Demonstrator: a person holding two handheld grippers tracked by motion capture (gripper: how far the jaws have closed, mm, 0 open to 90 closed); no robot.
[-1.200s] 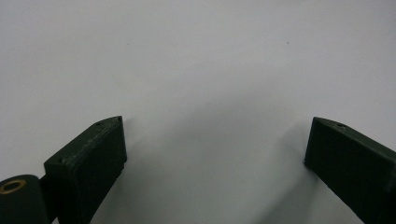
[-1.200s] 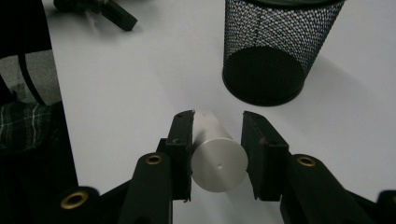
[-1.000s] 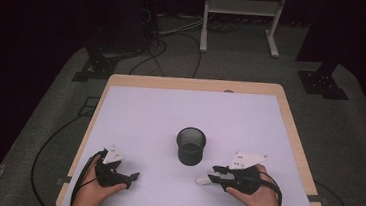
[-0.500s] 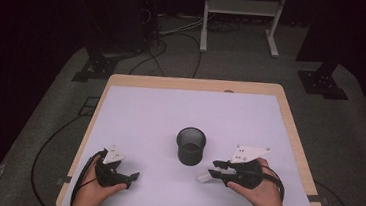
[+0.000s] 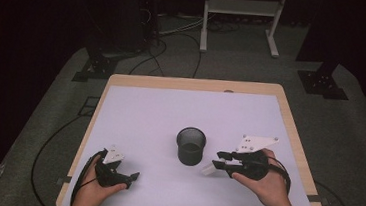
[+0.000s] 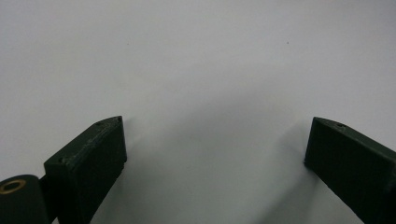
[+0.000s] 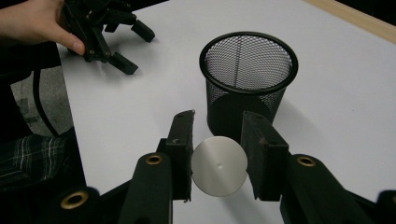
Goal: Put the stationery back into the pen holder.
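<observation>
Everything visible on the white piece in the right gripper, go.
The white cylinder looks smooth, matte, plastic-like, with a round flat end face and a tiny centre dimple. The right gripper is shut on it, one jaw pressing each side. It is held above the table, end-on toward the black mesh cup, apart from it. Its length is hard to judge.

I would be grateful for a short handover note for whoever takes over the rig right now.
Right gripper: shut on a white cylinder, end-on between the jaws, just short of the mesh cup.
Left gripper: open, nothing between its jaws, low over the table at the near left.
Done: cylinder gripped.
Left: probably carry it over the cup's rim and release it inside; the cup looks empty.
</observation>
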